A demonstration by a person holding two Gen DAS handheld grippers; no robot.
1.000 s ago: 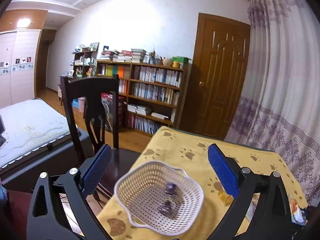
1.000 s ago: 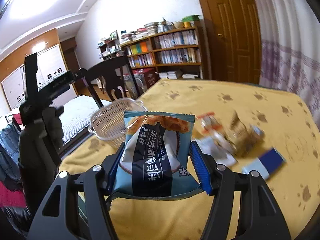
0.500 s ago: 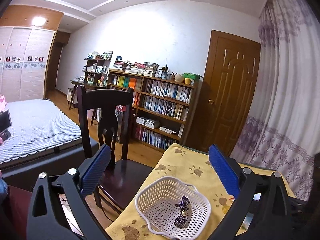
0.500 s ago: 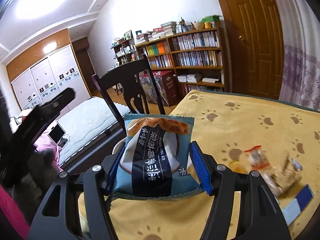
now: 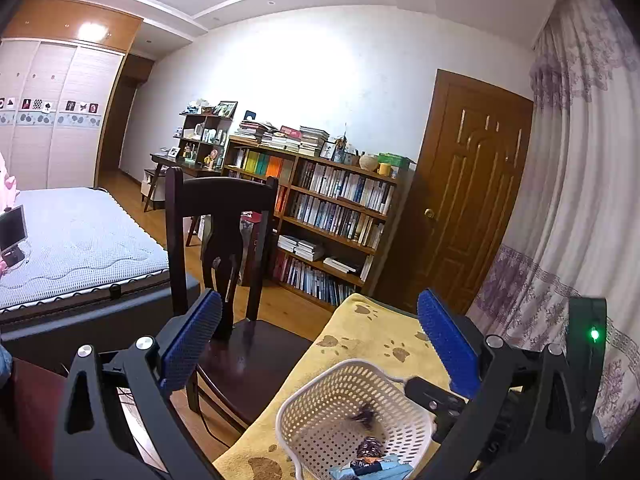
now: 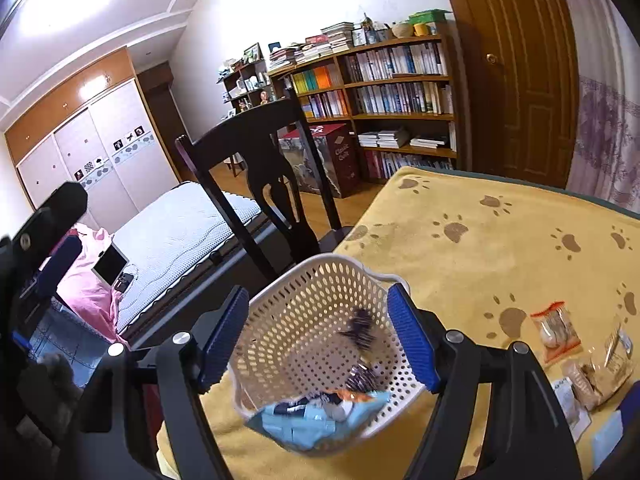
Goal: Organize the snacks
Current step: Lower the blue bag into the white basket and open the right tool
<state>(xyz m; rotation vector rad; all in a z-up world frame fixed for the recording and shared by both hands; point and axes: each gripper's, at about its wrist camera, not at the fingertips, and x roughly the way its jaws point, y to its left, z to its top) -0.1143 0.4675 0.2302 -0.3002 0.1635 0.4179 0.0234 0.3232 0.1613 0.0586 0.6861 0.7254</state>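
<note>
Two hand-held grippers are seen. The right hand-held gripper [image 6: 318,334] is spread wide and empty over the white basket [image 6: 276,300], and the blue snack packet [image 6: 316,416] lies inside it at the near rim, beside small dark wrapped sweets [image 6: 362,326]. The left hand-held gripper [image 5: 320,342] is held wide open and empty above the basket. The drop-off step is judged complete; next, a reach toward the loose snacks [image 6: 556,330] on the yellow surface [image 6: 500,240] is called for. Half a second earlier the packet was clamped between the right jaws; it has since been released.
</note>
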